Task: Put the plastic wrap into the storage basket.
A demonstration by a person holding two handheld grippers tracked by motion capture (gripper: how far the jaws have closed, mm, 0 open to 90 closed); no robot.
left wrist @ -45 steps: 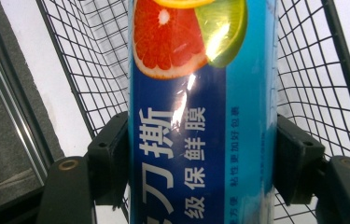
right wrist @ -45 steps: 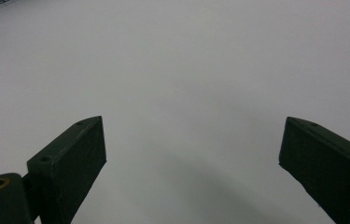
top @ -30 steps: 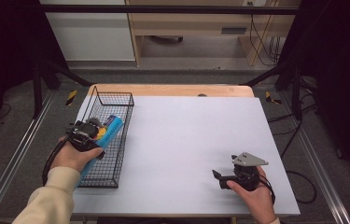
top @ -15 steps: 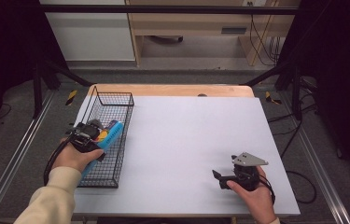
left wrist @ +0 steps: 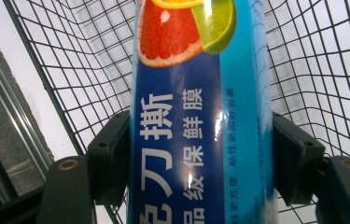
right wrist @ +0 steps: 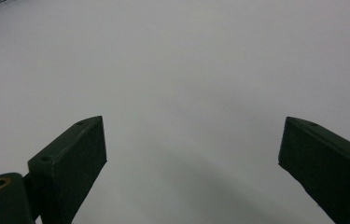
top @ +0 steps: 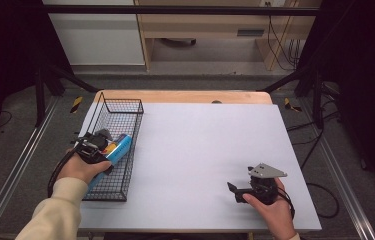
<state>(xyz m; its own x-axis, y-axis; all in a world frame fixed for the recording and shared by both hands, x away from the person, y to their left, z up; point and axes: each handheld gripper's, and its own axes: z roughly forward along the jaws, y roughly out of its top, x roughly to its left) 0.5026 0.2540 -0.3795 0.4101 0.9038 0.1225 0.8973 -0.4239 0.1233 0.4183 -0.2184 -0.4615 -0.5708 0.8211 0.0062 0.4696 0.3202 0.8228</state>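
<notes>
The left gripper clamped a blue cling-film box inside the wire basket at the table's left, while the right gripper rested wide and empty; the glossy box could probably slip or snag the mesh.

Blue cling-film box inside wire basket

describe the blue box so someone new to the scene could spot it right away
Start at the white table and go to the black wire basket on its left edge. The blue box lies lengthwise inside, clamped between the jaws of the left hand-held gripper. It is long and blue, with white Chinese lettering and citrus slices printed on it, the one colourful thing there.
</notes>
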